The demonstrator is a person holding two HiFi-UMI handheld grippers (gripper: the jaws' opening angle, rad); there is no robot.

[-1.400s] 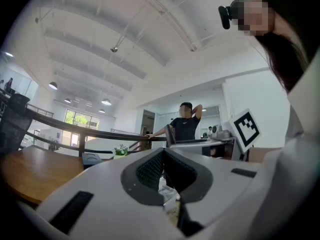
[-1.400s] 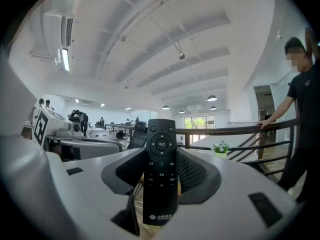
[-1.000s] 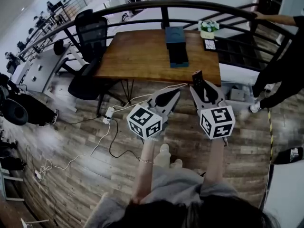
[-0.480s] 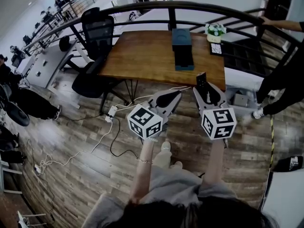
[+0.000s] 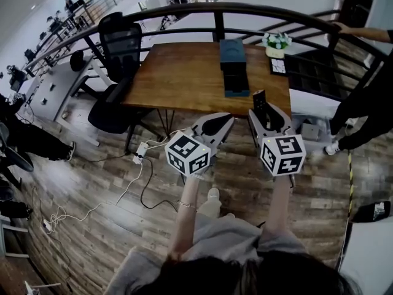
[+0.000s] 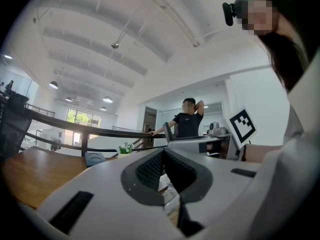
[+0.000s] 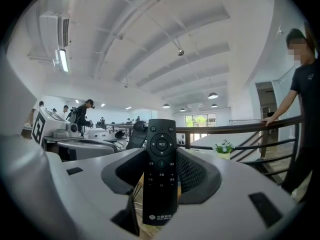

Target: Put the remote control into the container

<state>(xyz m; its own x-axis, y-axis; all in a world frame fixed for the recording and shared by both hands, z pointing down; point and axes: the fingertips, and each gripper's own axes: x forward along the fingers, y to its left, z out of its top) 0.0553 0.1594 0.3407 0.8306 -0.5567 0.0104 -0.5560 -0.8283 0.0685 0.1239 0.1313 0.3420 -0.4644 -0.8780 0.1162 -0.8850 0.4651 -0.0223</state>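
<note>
My right gripper [image 5: 264,110] is shut on a black remote control [image 5: 259,101], which stands up between the jaws with its buttons toward the camera in the right gripper view [image 7: 160,169]. To the left of it, my left gripper [image 5: 221,121] is shut and holds nothing. Both hang over the wooden floor, just short of the near edge of a wooden table [image 5: 184,78]. A dark blue container [image 5: 234,66] lies on the table's right half, beyond both grippers. It also shows small in the left gripper view as the container [image 6: 94,158].
A potted plant [image 5: 274,42] and a marker card [image 5: 279,66] sit at the table's far right. A black office chair [image 5: 116,54] stands left of the table, with a curved railing [image 5: 184,11] behind. Cables [image 5: 141,165] trail on the floor. A person [image 5: 368,85] stands at right.
The table has come slightly nearer and lower in the head view. Both grippers keep the same pose, and the remote control stays in the right one.
</note>
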